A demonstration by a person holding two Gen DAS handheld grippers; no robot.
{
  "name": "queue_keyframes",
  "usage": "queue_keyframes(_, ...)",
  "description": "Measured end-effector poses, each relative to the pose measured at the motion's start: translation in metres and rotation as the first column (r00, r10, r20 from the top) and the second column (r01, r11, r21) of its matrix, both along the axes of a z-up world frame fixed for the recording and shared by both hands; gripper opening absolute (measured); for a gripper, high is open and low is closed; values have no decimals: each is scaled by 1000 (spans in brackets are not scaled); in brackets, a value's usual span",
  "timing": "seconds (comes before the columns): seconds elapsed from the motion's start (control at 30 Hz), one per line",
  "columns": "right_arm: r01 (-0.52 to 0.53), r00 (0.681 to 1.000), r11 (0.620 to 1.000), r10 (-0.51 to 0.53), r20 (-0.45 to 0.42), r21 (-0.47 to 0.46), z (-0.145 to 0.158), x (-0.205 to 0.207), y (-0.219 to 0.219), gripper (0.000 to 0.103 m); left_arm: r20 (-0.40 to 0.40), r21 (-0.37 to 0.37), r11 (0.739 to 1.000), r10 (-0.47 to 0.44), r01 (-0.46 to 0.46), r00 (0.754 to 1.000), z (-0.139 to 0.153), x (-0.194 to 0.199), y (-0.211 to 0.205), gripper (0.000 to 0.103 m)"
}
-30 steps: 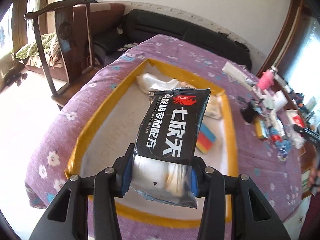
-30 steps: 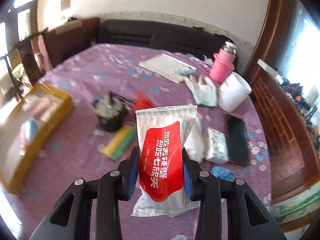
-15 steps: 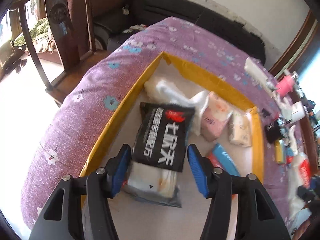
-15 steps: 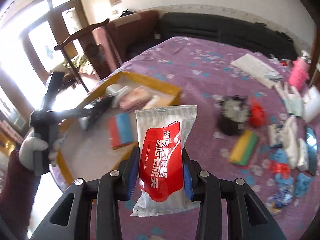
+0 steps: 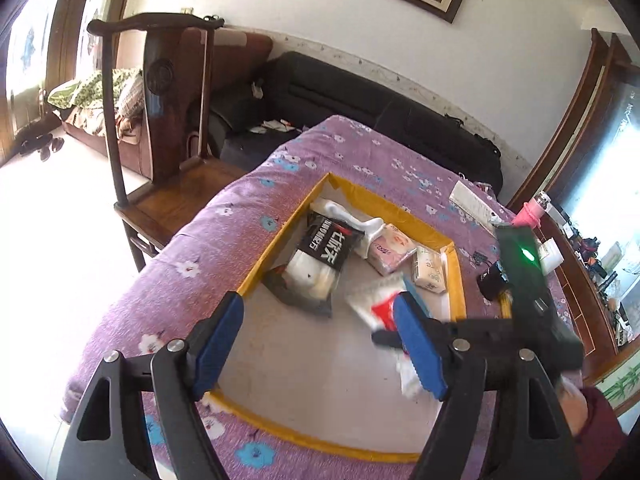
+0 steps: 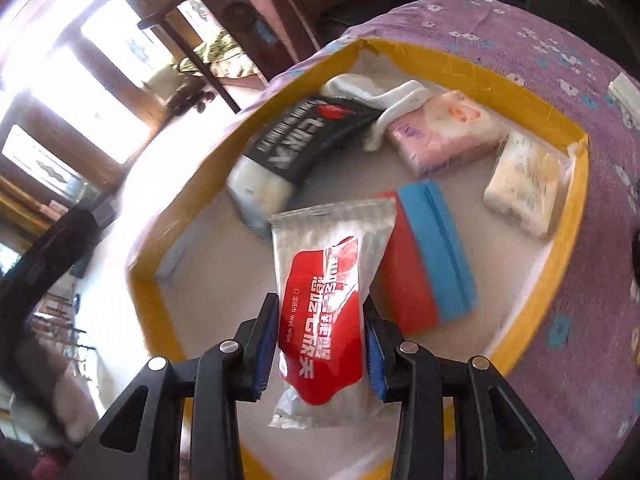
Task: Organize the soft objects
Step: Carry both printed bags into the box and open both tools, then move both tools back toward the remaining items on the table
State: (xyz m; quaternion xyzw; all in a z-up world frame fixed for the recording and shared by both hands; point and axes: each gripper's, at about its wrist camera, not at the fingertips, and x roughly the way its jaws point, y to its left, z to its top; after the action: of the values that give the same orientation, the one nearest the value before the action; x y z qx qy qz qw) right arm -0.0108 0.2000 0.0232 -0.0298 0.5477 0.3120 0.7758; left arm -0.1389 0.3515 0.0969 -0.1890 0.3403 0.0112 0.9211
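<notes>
The step in hand, as I judge it, is to put the red wet-wipe pack (image 6: pixel 325 312) into the yellow-rimmed tray (image 6: pixel 576 184) on the purple cloth. The right gripper (image 6: pixel 321 354) is clamped on this pack — both blue pads press its sides — and holds it above the tray floor, over the free area in front of the red and blue sponge (image 6: pixel 428 256). To do it well, I think the pack should go down low onto that bare floor before the jaws open, so it lies flat and does not fall onto the sponge or the black pack (image 6: pixel 308 140). A soft pack bends, so a slow release is safer.

The left gripper (image 5: pixel 324 344) is empty. Its jaws have just been opening and now stand wide apart, with nothing between them; the black pack (image 5: pixel 326 254) lies in the tray beyond them, partly on the white sock (image 5: pixel 348 222).

The left wrist view shows the whole tray, the table edge, the chair (image 5: pixel 168 120) and the right gripper's body coming in from the right. The right wrist view shows the grip itself, the pink tissue pack (image 6: pixel 444 132) and the pale tissue pack (image 6: pixel 524 188) clearly — and also how much free floor is under the red pack.
</notes>
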Motion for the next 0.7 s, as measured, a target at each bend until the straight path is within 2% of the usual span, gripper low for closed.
queue_keyframes(0.17,56,996,998,-57,61,19,4,27,7,44,-7,2,1000,-23,23,1000,-3,3,-2,77)
queue_keyframes(0.23,61,996,995,-65,55,74,12,23,-2,55,-10,-4,999,-37,37,999,-5,3,-5,77)
queue_keyframes(0.27,63,996,993,-69,54,98,17,22,-7,68,-12,0,999,-45,45,999,-6,5,-9,77)
queue_keyframes(0.3,70,995,991,-77,64,112,25,19,-15,76,-18,4,999,-50,51,999,-7,7,-13,77)
queue_keyframes(0.4,91,986,985,-110,126,144,48,5,-50,76,-27,8,997,-74,74,997,-9,13,-27,77)
queue_keyframes(0.53,178,965,970,-205,161,168,61,-16,-115,79,-18,71,989,-127,128,992,0,29,-63,77)
queue_keyframes(0.63,272,935,948,-300,187,164,65,-34,-175,79,33,130,977,-175,169,984,7,50,-90,86)
queue_keyframes(0.7,337,909,926,-367,198,170,65,-46,-213,78,54,170,970,-185,174,981,6,66,-105,86)
